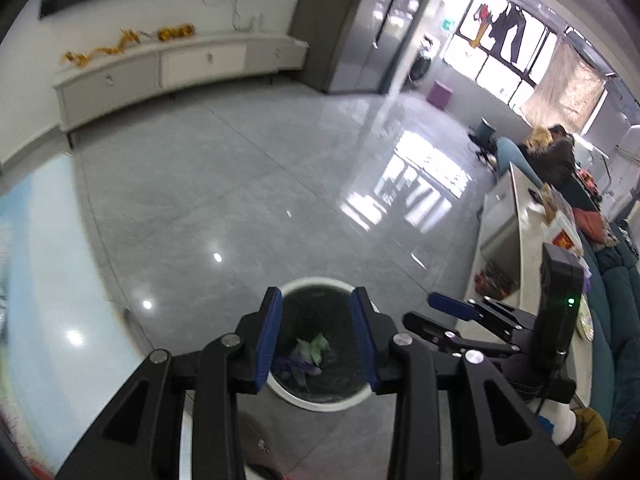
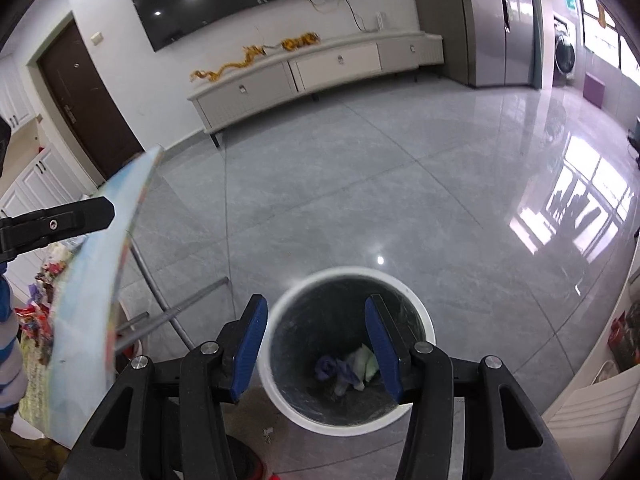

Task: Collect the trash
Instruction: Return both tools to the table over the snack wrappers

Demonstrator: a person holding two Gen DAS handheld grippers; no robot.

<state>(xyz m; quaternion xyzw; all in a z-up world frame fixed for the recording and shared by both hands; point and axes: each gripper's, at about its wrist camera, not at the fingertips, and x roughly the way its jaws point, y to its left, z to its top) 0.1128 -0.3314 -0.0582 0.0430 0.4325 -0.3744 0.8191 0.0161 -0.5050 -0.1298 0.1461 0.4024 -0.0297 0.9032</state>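
A white trash bin [image 1: 316,398] with a black liner stands on the grey floor, also in the right wrist view [image 2: 288,404]. Crumpled purple, green and white trash [image 1: 308,354] lies at its bottom, and shows in the right wrist view [image 2: 346,368] too. My left gripper [image 1: 316,300] hangs open and empty above the bin. My right gripper [image 2: 316,308] is open and empty above the bin as well. It shows in the left wrist view [image 1: 440,308] at the right. The left gripper's finger [image 2: 80,214] shows at the left edge of the right wrist view.
A light blue table edge [image 2: 100,280] with metal legs [image 2: 160,292] is at the left, with colourful wrappers [image 2: 36,316] beyond it. A white counter [image 1: 532,248] and teal sofa [image 1: 616,320] are at the right. A low white TV cabinet [image 2: 312,76] lines the far wall.
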